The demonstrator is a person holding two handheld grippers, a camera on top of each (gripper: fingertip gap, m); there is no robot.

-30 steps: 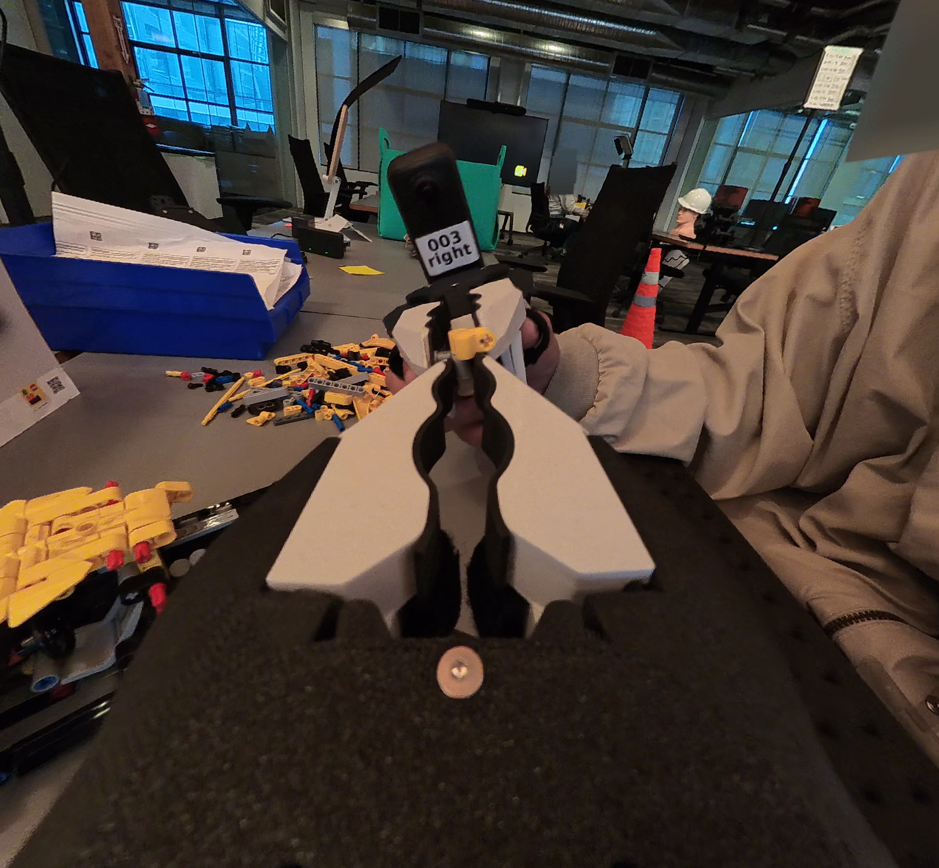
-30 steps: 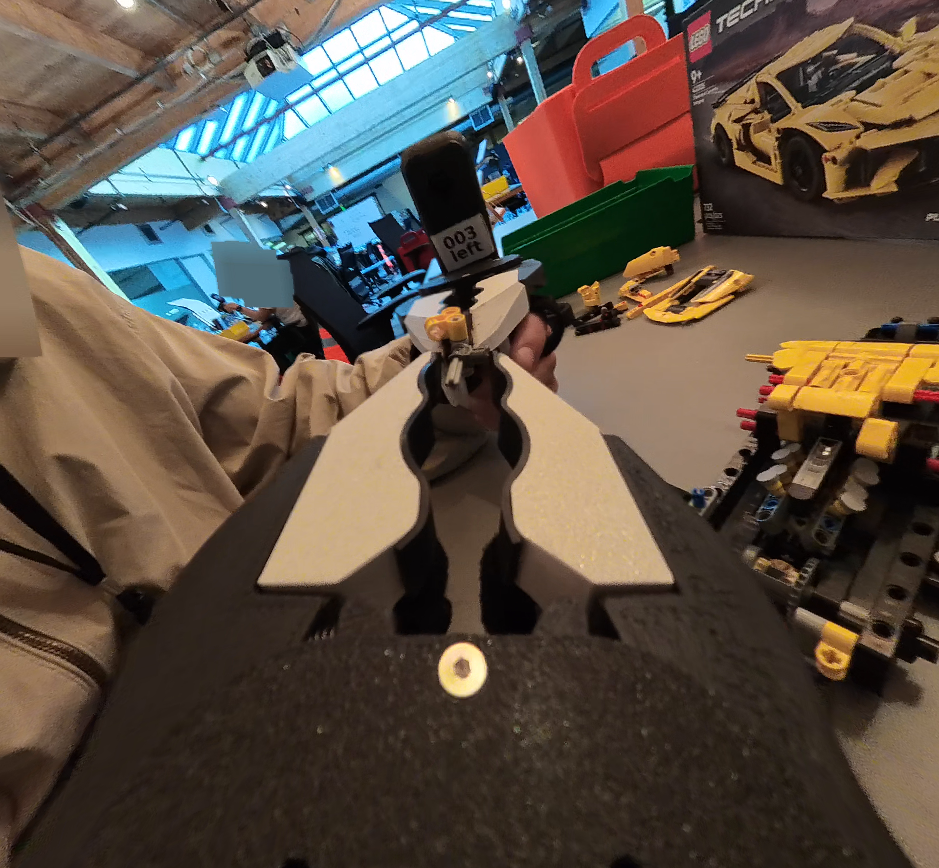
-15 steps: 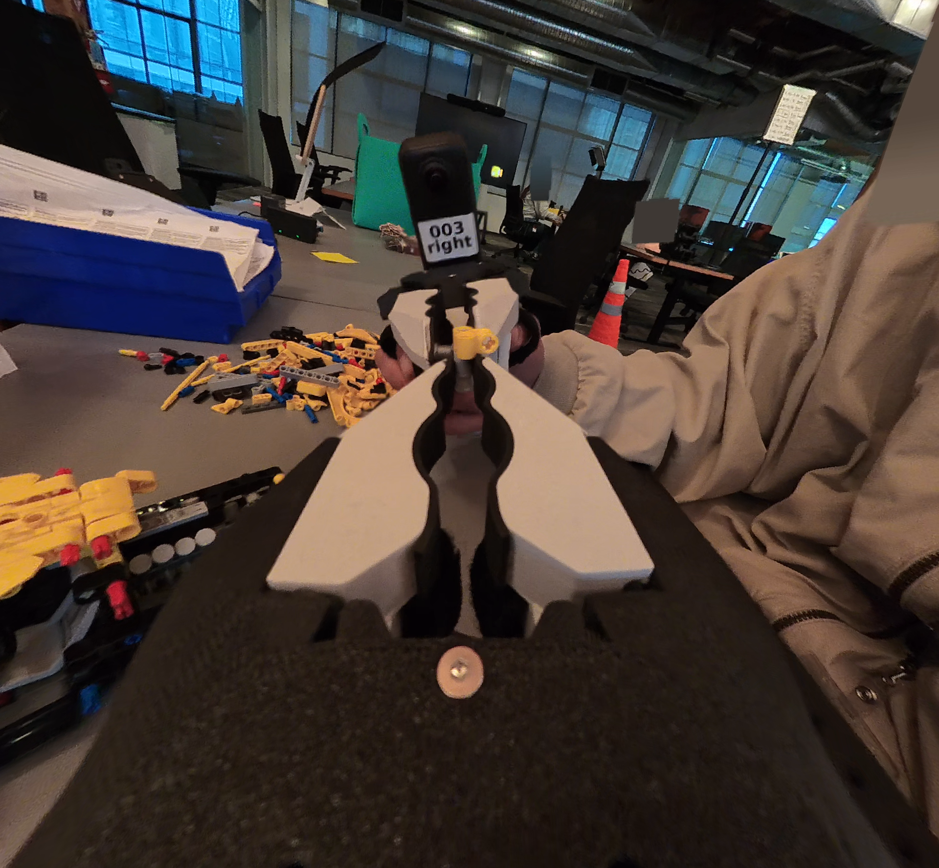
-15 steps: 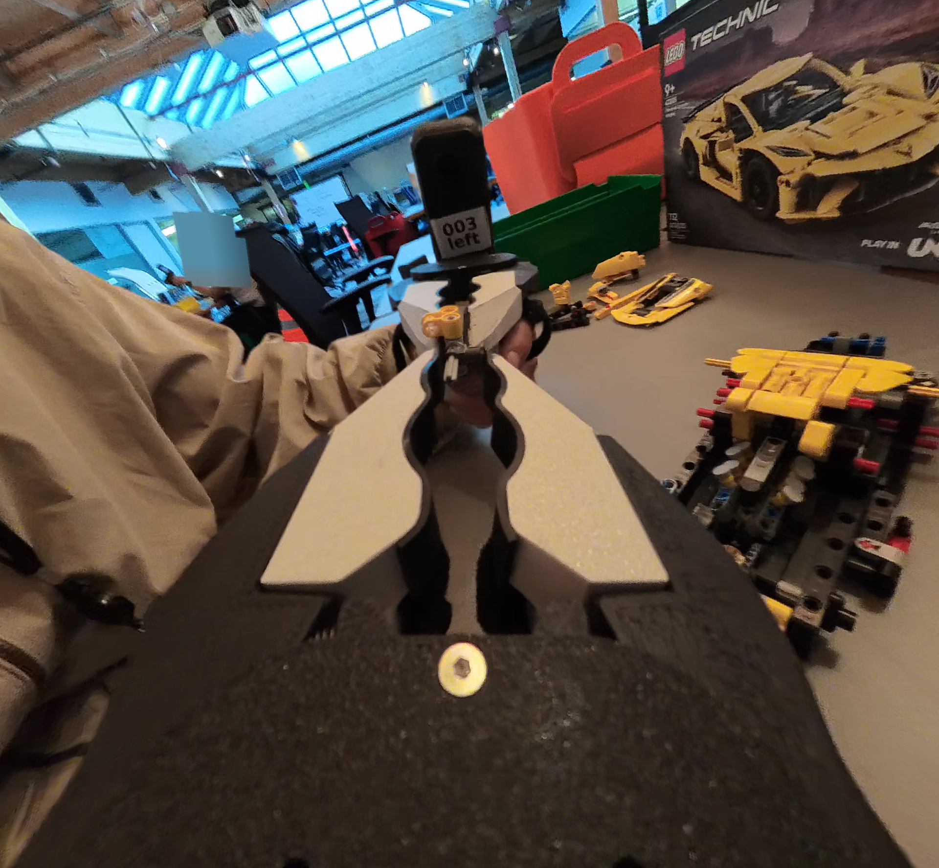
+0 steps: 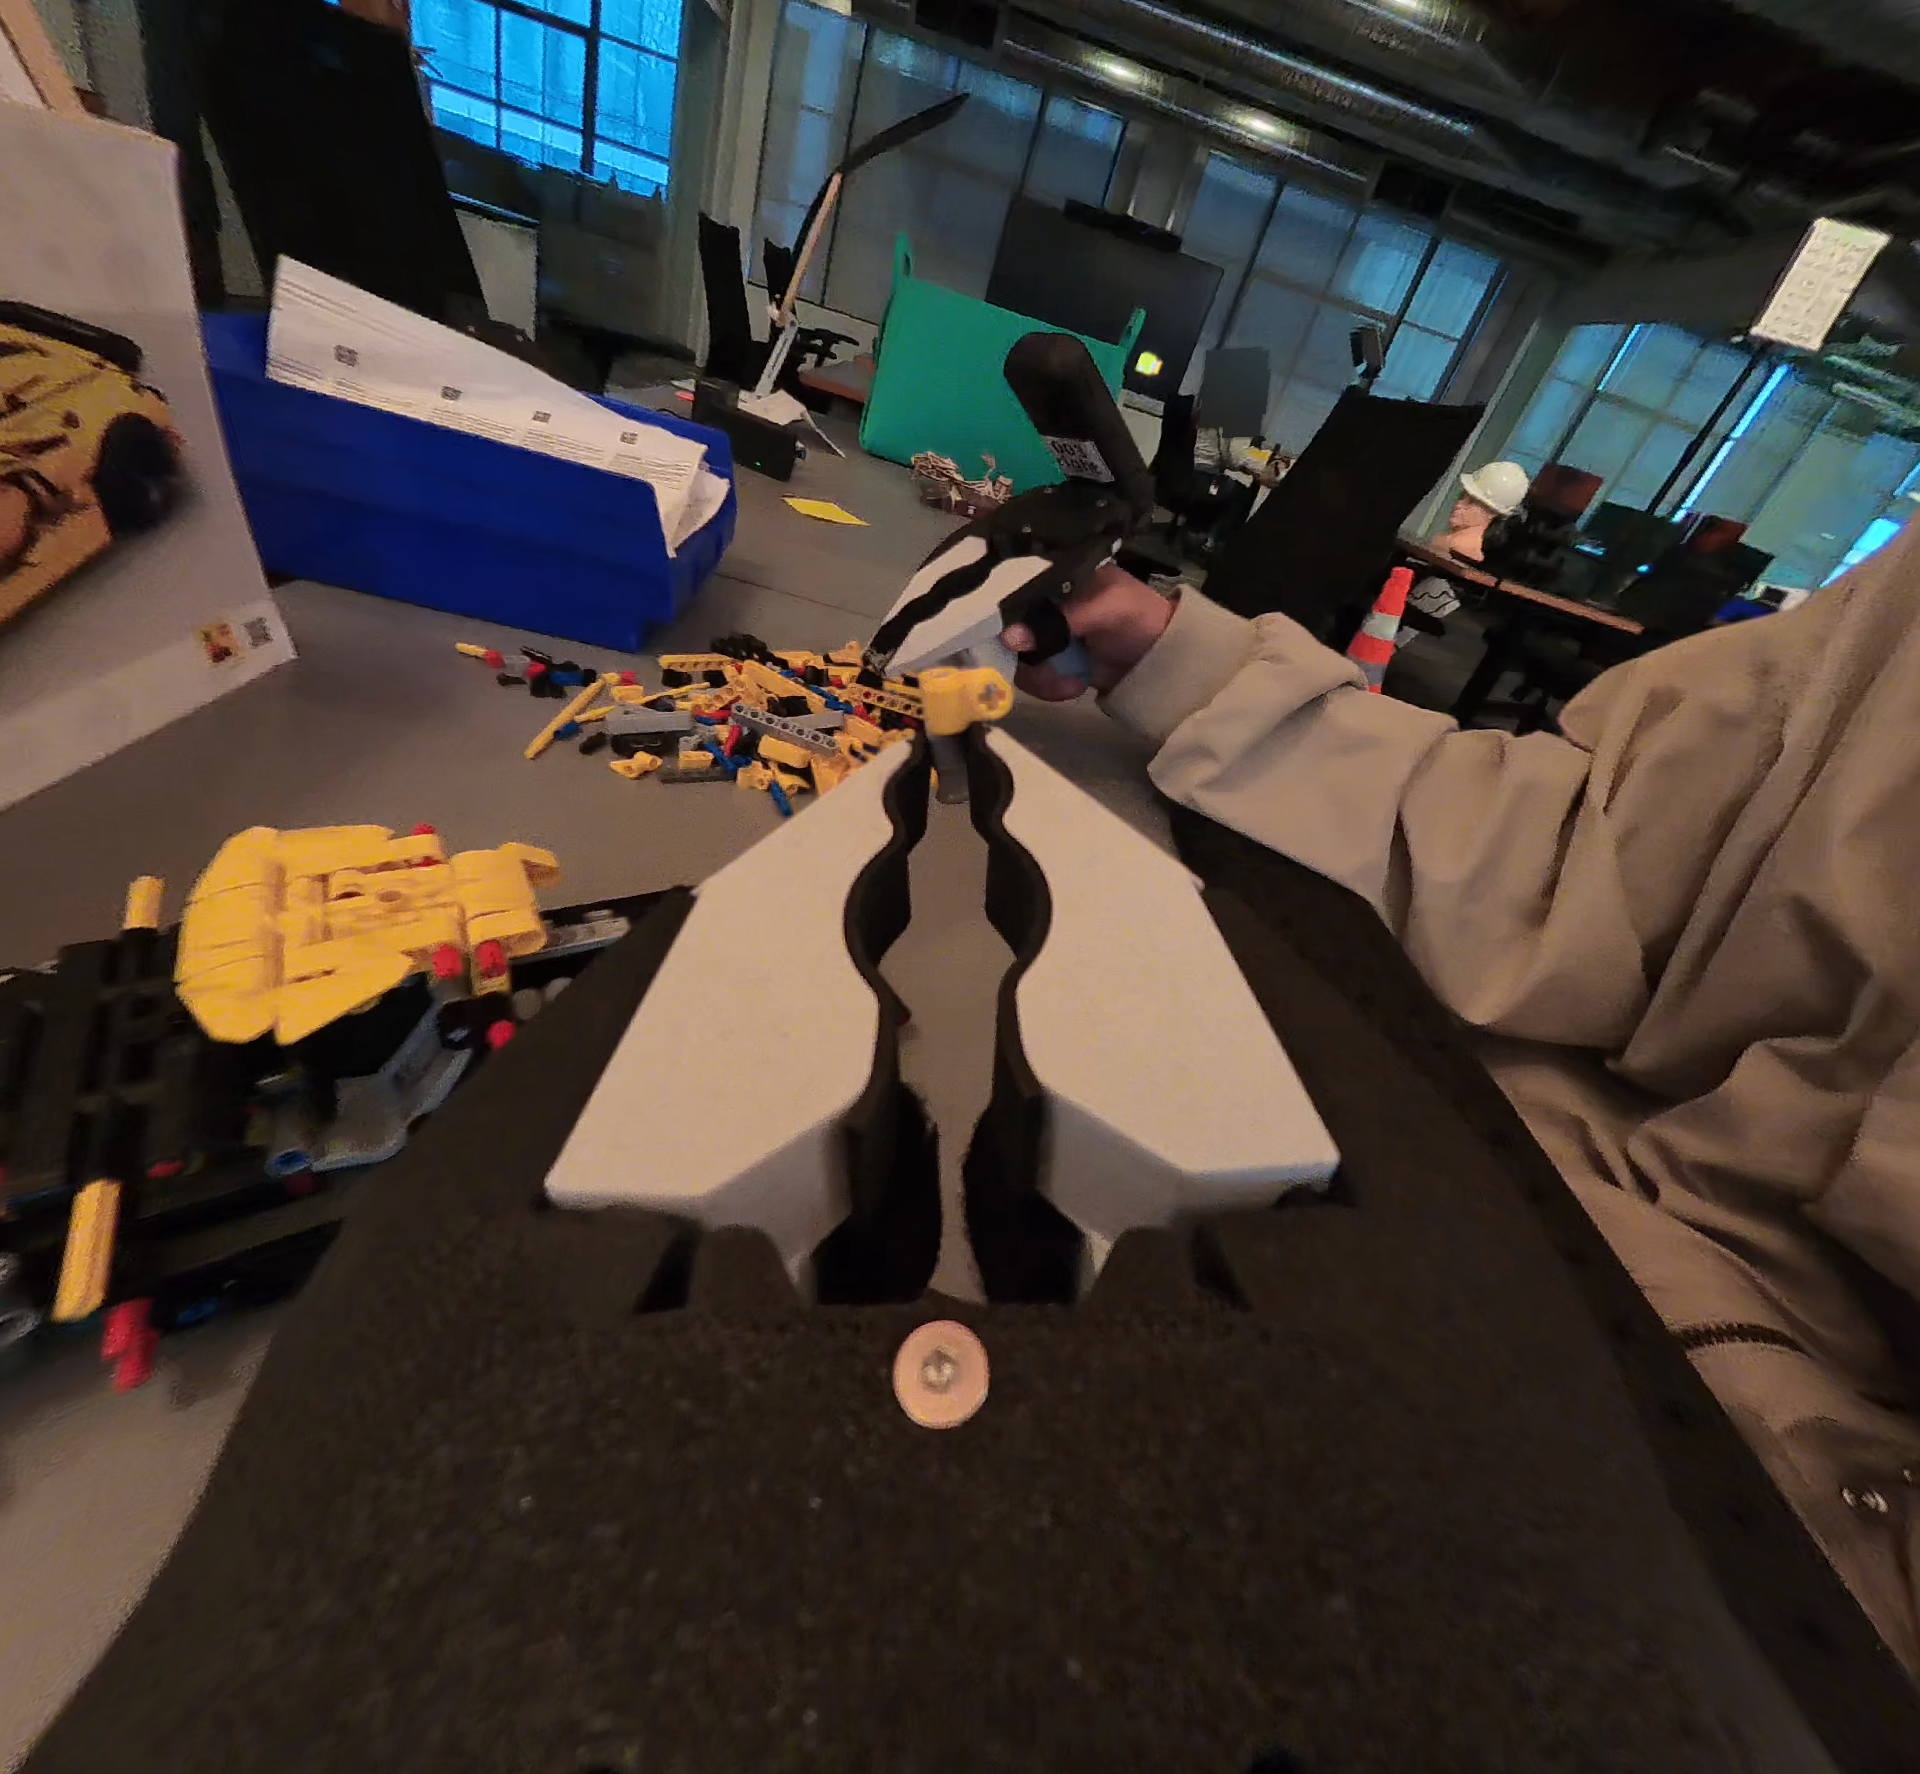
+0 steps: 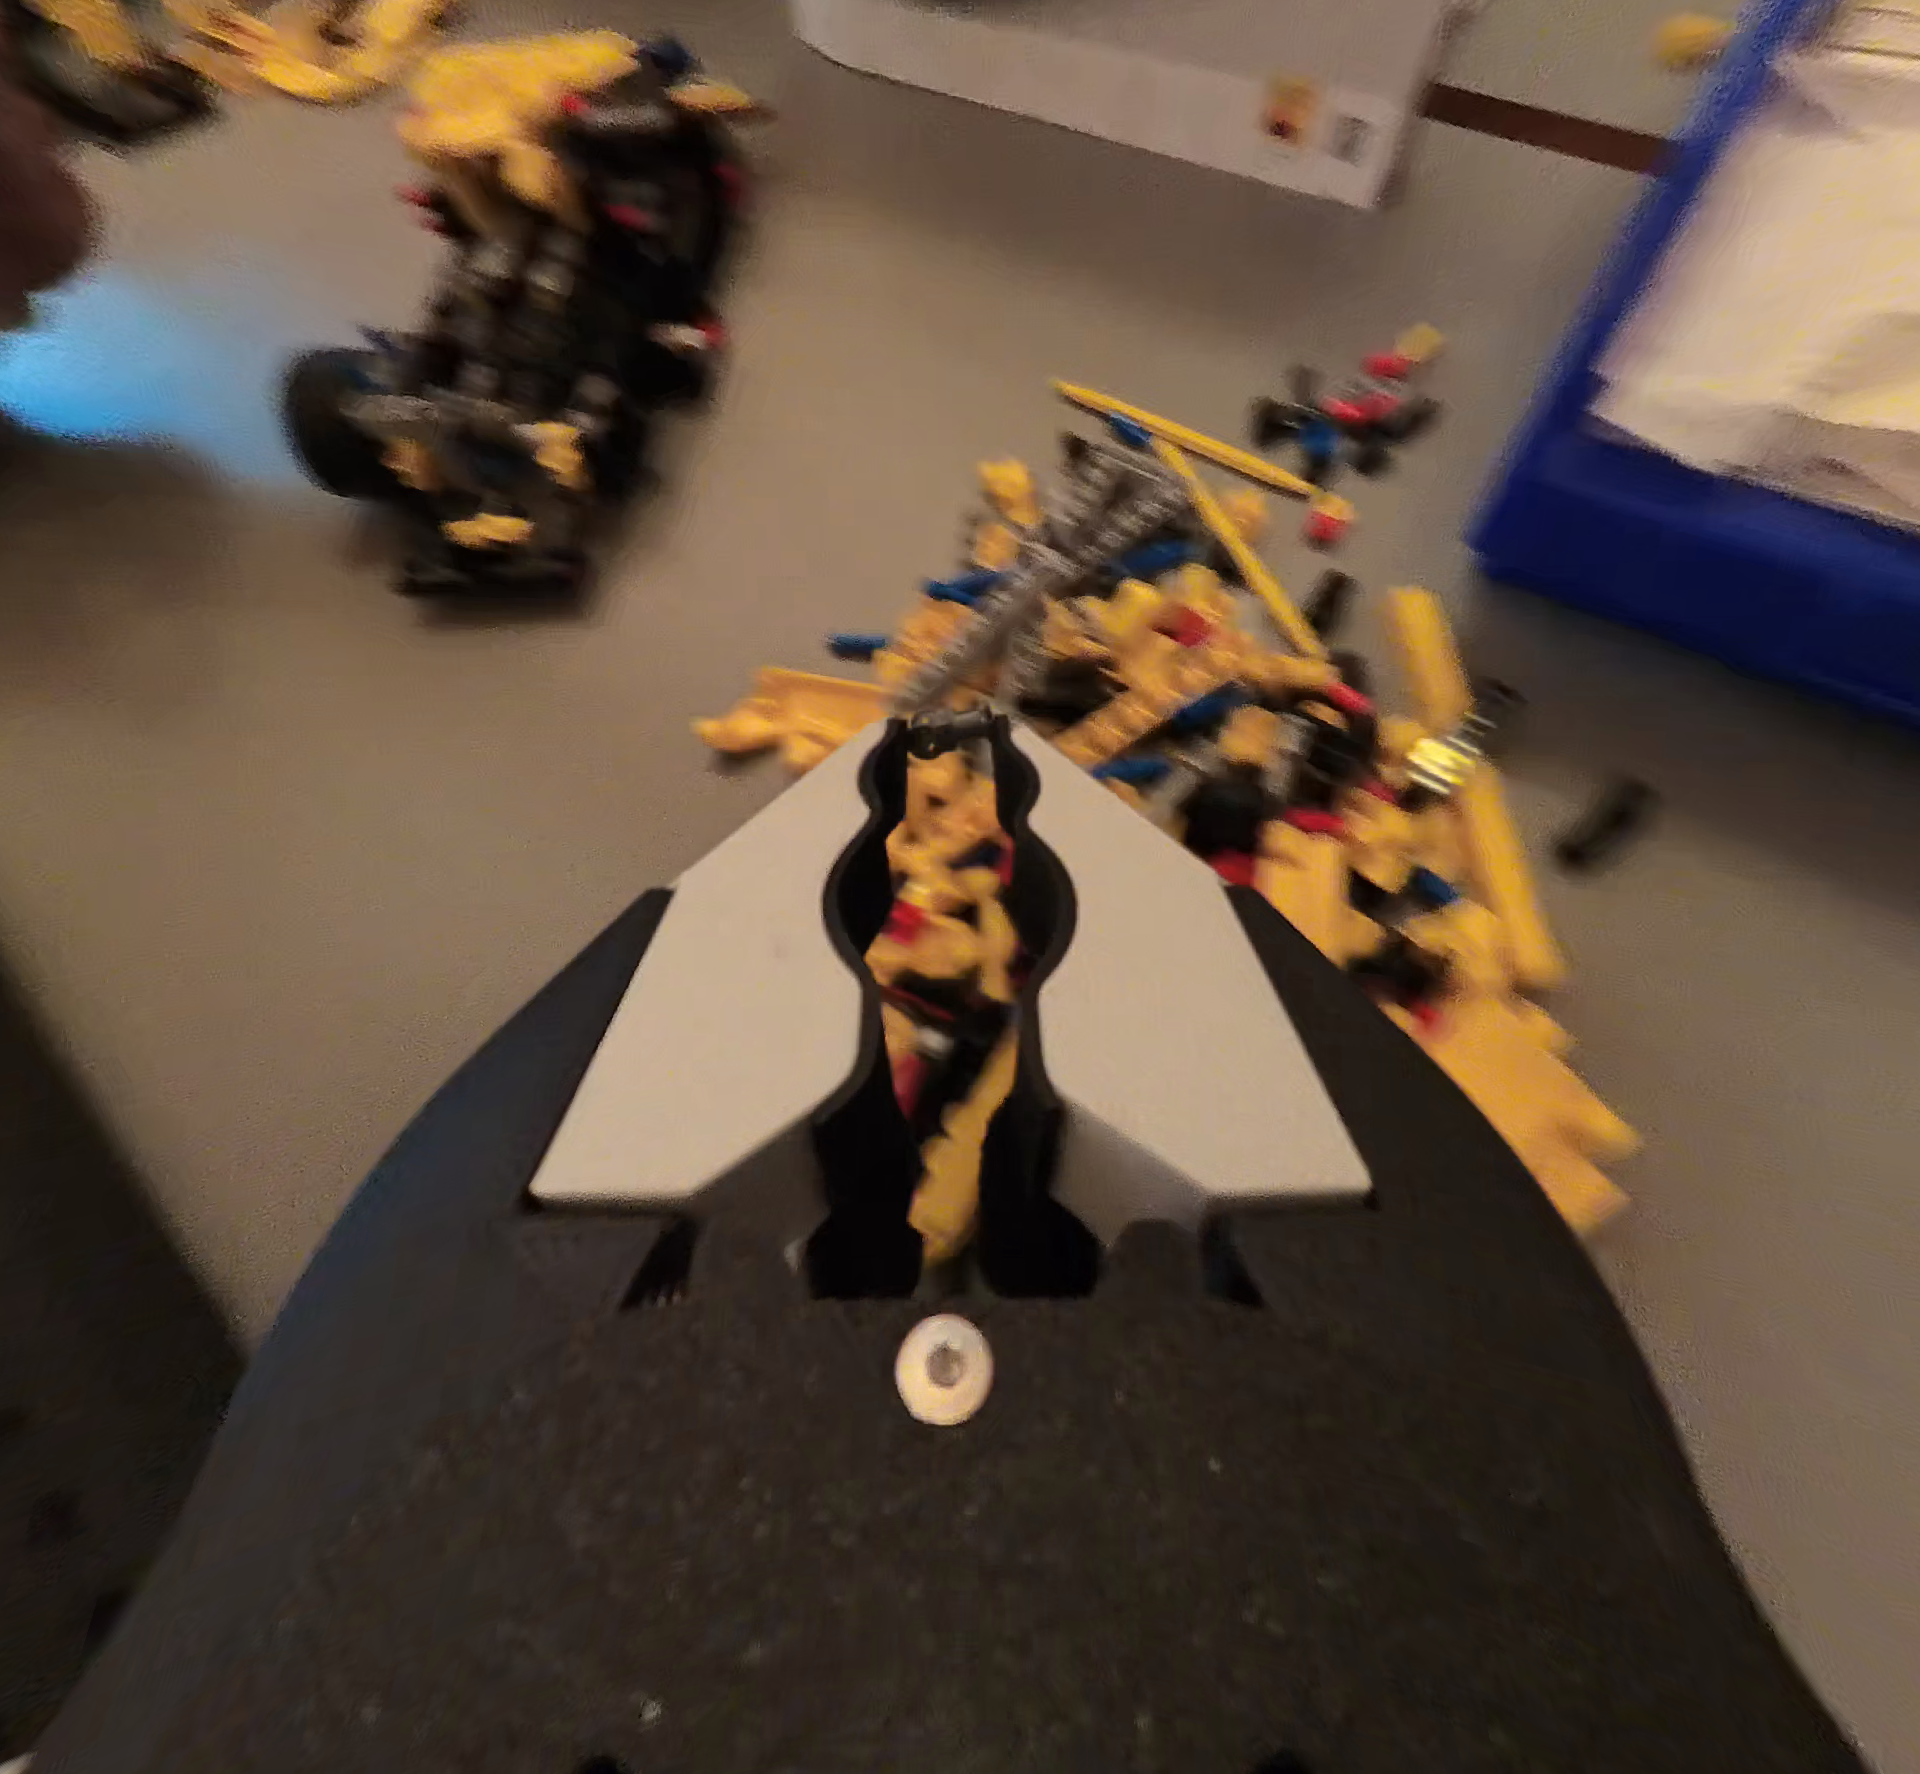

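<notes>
Grey counter [image 5: 343, 748] in big office room. Left hand-held gripper [image 5: 951, 768] pinching yellow piece with grey pin [image 5: 961, 701], pin upright. Right hand-held gripper [image 6: 951, 732] over brick pile [image 6: 1226, 685], maybe squeezing small dark piece [image 6: 948, 725]; blurry.

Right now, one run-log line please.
left gripper: shut on yellow connector | right gripper: shut on small dark piece, above loose brick pile
</notes>
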